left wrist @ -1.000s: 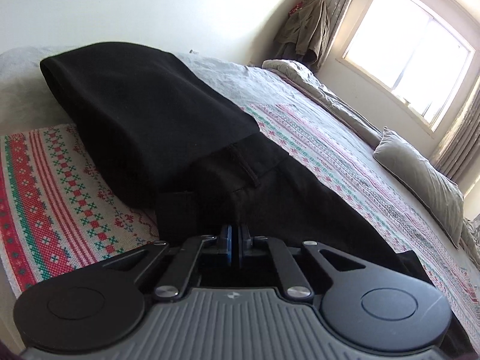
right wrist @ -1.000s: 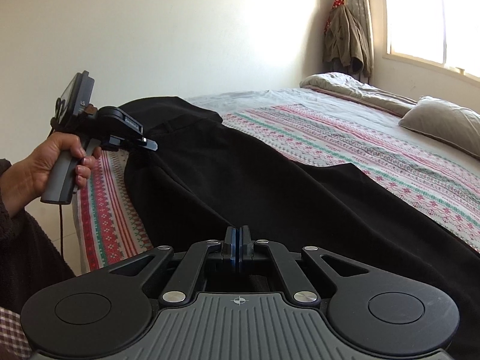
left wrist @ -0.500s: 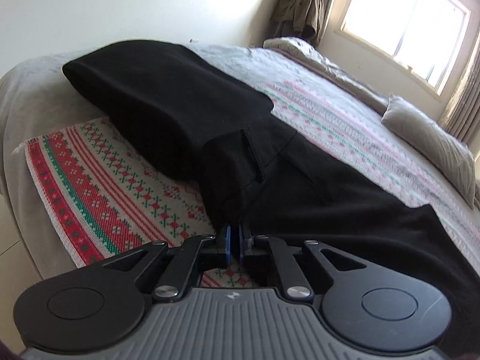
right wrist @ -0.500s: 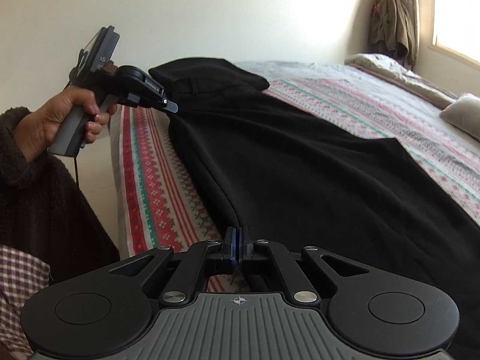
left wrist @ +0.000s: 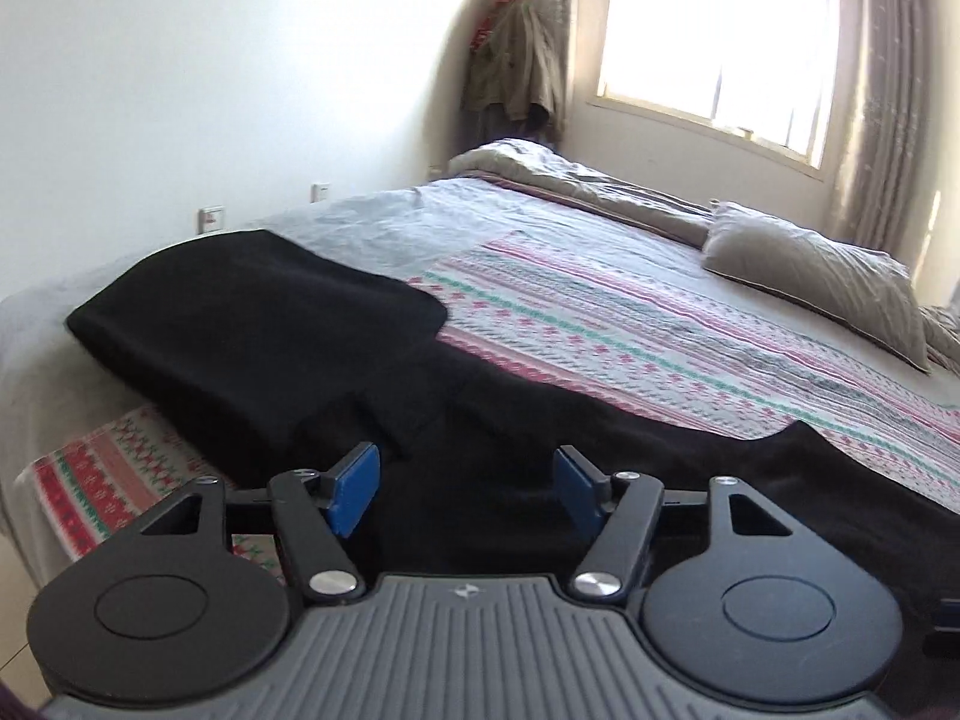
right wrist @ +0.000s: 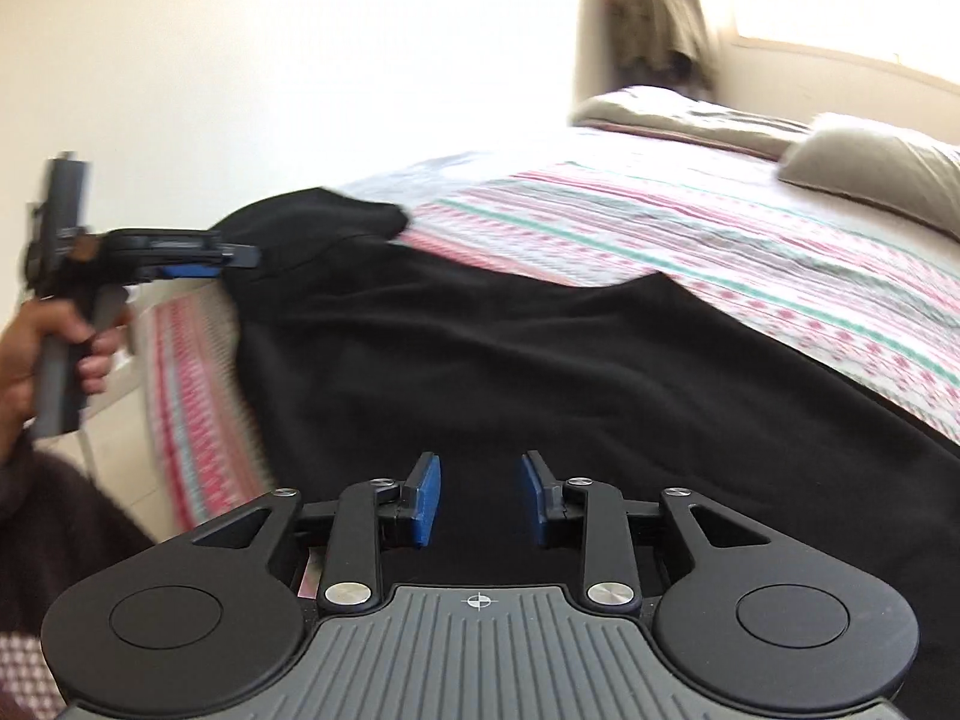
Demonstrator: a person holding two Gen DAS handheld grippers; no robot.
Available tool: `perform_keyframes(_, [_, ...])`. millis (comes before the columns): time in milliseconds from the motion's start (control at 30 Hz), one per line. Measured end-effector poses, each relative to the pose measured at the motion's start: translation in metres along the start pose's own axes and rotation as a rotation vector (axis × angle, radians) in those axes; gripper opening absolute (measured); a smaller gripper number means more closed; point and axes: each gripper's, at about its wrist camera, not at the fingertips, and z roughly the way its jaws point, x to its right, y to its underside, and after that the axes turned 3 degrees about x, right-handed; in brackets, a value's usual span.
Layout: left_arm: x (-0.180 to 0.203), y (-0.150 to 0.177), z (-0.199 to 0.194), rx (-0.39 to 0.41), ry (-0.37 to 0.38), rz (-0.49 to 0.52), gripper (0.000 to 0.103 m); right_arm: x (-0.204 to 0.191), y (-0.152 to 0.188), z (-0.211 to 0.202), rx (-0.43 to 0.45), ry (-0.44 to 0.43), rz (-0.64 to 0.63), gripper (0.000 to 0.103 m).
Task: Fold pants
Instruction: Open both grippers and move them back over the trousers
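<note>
Black pants (left wrist: 258, 324) lie along the near edge of the bed, with one end doubled over at the far left. In the left wrist view my left gripper (left wrist: 467, 489) hovers just above the cloth near that fold; its jaws are opening wide and its blue pads (left wrist: 354, 489) press on nothing. My right gripper (right wrist: 480, 501) stands over the pants (right wrist: 510, 360) further along, jaws opening, the pads apart and free of the cloth. The right wrist view also shows the left gripper (right wrist: 237, 255) from the side, held by a hand (right wrist: 54, 360).
A striped patterned blanket (left wrist: 660, 330) covers the bed under the pants. A grey pillow (left wrist: 822, 282) and a bunched duvet (left wrist: 576, 180) lie at the far side. Coats (left wrist: 516, 60) hang beside the window (left wrist: 720, 36). The floor (right wrist: 120, 396) drops off left of the bed.
Both grippers were shut on the near edge of the pants; both have let go and now stand open. Both hands have lifted and drawn back a little from the cloth.
</note>
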Motion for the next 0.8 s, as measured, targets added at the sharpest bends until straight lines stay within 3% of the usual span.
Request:
perform_keyframes(67, [0.019, -0.005, 0.016, -0.038, 0.113, 0.039, 0.089, 0.006, -0.002, 0.013, -0.007, 0.048, 0.0, 0.034])
perform_keyframes(133, [0.038, -0.005, 0.036, -0.084, 0.203, 0.064, 0.089, 0.007, -0.005, 0.028, -0.002, 0.09, -0.011, 0.05])
perform_keyframes(200, [0.054, 0.001, 0.055, -0.124, 0.271, 0.087, 0.089, 0.01, -0.009, 0.041, 0.004, 0.105, 0.006, 0.052])
perform_keyframes(300, [0.077, 0.01, 0.079, -0.161, 0.306, 0.147, 0.089, 0.011, -0.013, 0.061, 0.011, 0.125, 0.023, 0.052])
perform_keyframes(467, [0.102, 0.038, 0.086, -0.178, 0.339, 0.341, 0.089, 0.013, -0.011, 0.087, -0.014, 0.144, 0.027, 0.052])
perform_keyframes(600, [0.093, 0.056, 0.065, -0.163, 0.384, 0.458, 0.09, 0.011, 0.002, 0.073, -0.037, 0.124, -0.043, 0.055])
perform_keyframes(800, [0.043, 0.066, 0.036, -0.228, 0.512, 0.466, 0.095, 0.002, 0.035, 0.026, -0.078, 0.095, -0.147, 0.059])
